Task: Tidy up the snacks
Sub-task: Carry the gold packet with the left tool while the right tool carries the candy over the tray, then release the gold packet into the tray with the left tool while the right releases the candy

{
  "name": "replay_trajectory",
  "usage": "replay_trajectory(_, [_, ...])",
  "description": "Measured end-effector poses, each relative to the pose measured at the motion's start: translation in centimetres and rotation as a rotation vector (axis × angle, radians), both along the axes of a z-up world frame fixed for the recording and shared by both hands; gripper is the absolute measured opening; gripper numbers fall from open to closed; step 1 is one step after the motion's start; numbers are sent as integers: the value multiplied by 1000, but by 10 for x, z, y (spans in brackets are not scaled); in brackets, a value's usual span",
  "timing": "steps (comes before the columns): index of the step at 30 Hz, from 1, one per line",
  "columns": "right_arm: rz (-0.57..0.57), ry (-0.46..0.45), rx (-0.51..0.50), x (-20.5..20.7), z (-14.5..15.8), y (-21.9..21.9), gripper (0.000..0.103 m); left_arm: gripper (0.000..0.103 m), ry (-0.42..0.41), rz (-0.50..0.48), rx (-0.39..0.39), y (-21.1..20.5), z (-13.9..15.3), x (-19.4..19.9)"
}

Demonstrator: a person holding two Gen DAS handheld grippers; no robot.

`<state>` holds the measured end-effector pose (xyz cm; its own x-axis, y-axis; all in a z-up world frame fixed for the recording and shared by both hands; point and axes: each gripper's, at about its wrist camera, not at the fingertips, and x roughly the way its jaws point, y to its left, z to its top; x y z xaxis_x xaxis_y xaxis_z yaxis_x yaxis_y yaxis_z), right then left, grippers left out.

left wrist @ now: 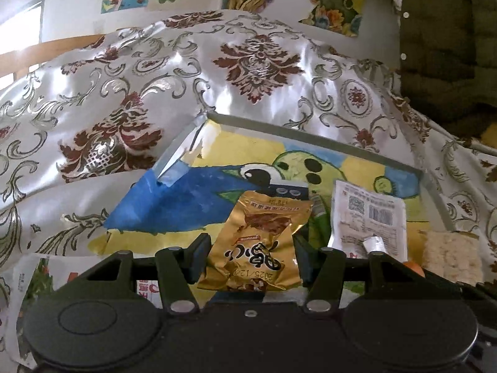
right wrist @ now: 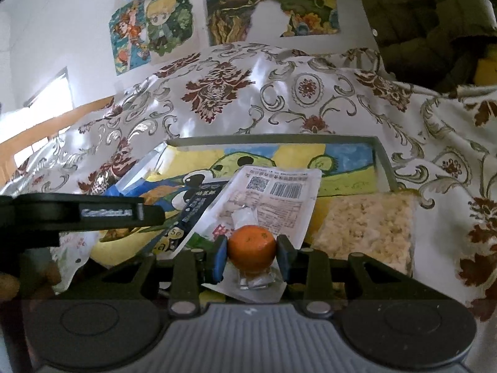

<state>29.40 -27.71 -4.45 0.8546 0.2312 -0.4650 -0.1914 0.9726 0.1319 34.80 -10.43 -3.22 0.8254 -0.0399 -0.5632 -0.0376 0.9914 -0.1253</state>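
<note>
My left gripper (left wrist: pixel 253 256) is shut on a gold snack packet (left wrist: pixel 259 242), held above a tray (left wrist: pixel 310 136) whose floor bears a painted green bird. My right gripper (right wrist: pixel 251 253) is shut on a small orange ball-shaped snack in clear wrap (right wrist: pixel 252 250), also over the tray (right wrist: pixel 383 161). A white packet with a barcode (left wrist: pixel 369 220) (right wrist: pixel 273 199), a dark blue packet (right wrist: pixel 198 208) and a pale puffed-rice cake (right wrist: pixel 369 230) (left wrist: pixel 450 256) lie in the tray. The left gripper's black arm (right wrist: pixel 77 214) shows at the left of the right wrist view.
The tray rests on a shiny white cloth with dark red and silver ornaments (left wrist: pixel 124 93). More packets lie at the lower left (left wrist: pixel 34 283). Drawings hang on the wall behind (right wrist: pixel 155 21). A dark green quilted jacket (left wrist: pixel 447 46) hangs at the right.
</note>
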Motion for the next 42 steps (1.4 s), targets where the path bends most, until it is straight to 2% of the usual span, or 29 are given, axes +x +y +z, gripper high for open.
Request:
replay_trajectory(4, [52, -14, -36, -5, 1, 12, 38, 58, 9, 14, -8, 4, -3, 1])
replay_trajectory(13, [89, -16, -95, -10, -2, 27, 40, 59, 39, 49, -2, 5, -13, 0])
replay_trajectory(23, [113, 1, -112, -11, -5, 34, 46, 60, 67, 59, -23, 8, -11, 1])
replay_trajectory(27, [104, -7, -102, -13, -2, 31, 59, 65, 62, 47, -16, 8, -8, -2])
replay_trajectory(30, [94, -17, -99, -13, 2, 30, 66, 74, 41, 39, -38, 9, -1, -6])
replay_trajectory(36, [71, -48, -93, -16, 12, 26, 81, 88, -4, 33, -34, 10, 19, -15])
replay_trajectory(40, [28, -78, -85, -21, 22, 21, 94, 101, -46, 51, -21, 13, 35, -27])
replay_trajectory(42, [1, -98, -82, -26, 28, 17, 101, 102, -70, 64, -24, 18, 44, -36])
